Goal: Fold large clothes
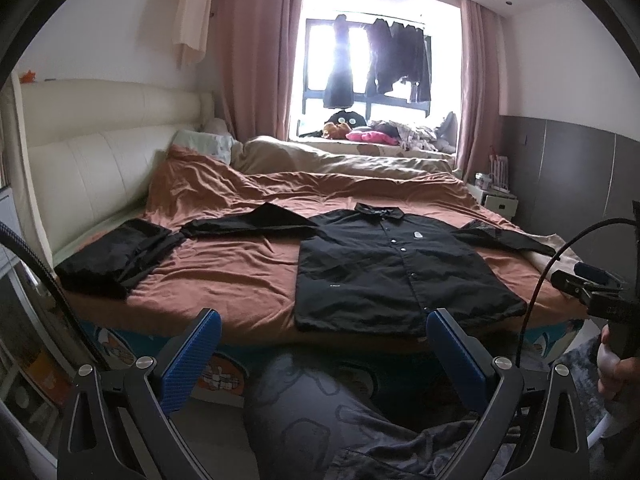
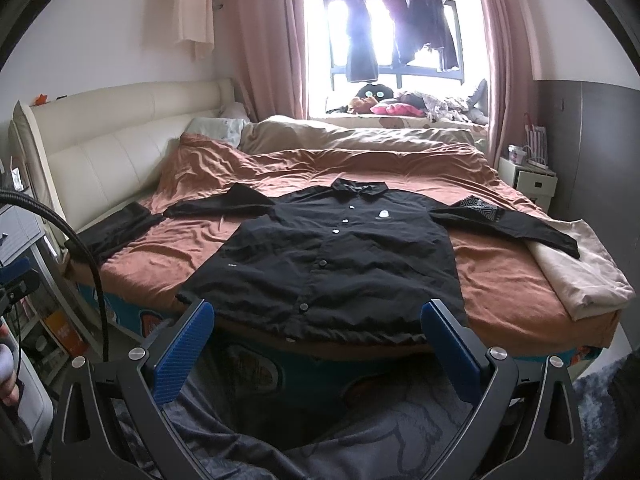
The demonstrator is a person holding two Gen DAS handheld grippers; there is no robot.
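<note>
Two grippers hang short of the bed (image 2: 500, 280), left gripper (image 1: 322, 354) and right gripper (image 2: 318, 342) w/ fingers spread wide, holding nothing. Shirt (image 2: 340, 268) lies face up, buttoned, on the bed's near half, hem at the near edge, sleeves stretched out both ways, collar toward the window side. Black woven cloth, thin, matte, lightly creased; prob. light, limp, will sag and drag on the rust sheet. Best grabs, as a guess: cuffs or shoulder seams, pinching one layer. Folded dark garment (image 1: 116, 256) sits left of shirt, near the headboard.
</note>
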